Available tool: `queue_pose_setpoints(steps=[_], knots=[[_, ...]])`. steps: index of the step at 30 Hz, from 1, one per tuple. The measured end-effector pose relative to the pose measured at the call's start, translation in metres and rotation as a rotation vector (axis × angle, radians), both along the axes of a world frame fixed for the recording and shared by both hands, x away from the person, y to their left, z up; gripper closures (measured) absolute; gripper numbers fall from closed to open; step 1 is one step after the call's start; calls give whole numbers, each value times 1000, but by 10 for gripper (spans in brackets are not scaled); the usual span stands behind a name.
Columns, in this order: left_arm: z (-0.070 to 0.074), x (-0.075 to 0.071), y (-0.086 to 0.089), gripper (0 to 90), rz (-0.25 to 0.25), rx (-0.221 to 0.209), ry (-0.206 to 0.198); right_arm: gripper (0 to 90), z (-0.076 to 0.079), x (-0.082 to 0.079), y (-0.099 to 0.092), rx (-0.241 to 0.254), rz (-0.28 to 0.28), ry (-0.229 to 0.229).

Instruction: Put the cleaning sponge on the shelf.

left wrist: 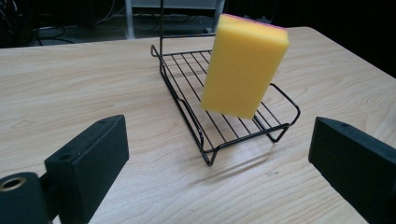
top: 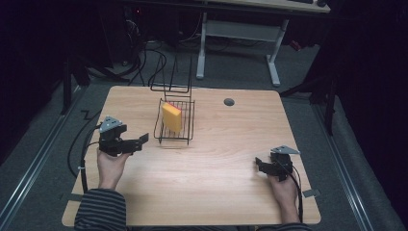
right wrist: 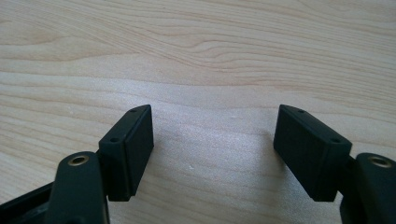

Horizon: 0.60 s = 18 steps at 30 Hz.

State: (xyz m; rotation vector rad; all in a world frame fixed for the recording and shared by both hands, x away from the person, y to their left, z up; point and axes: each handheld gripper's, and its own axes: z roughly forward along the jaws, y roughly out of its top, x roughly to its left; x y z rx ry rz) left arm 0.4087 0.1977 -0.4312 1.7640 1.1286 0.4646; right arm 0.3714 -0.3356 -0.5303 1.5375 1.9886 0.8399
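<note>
In the high view the sponge stands on edge in the wire rack at centre frame, its long axis tipped a little from upright and its top leaning toward the rack's tall back. The left gripper sits at left of centre, just beside the rack's left rim, jaws apart and empty, pointing right toward the rack. The right gripper lies at lower right on the table, well apart from the rack, so the left one is by far the nearer. In the left gripper view the sponge fills the upper centre, tilted with its top to the right and its lower corner resting on the rack wires; it lies ahead of the gripper and a little right of the gap, with bare table between. The jaws stand wide with nothing in them, and to my eye the sponge's thin side would fit across them. In the right gripper view the gripper has its jaws wide over plain table, holding nothing.
</note>
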Motion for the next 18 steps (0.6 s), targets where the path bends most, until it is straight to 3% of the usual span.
queue_pose_setpoints(steps=[18], knots=[[-16,-11,11,71,5,-2,43,290,0,0,0,-4,4,-1]])
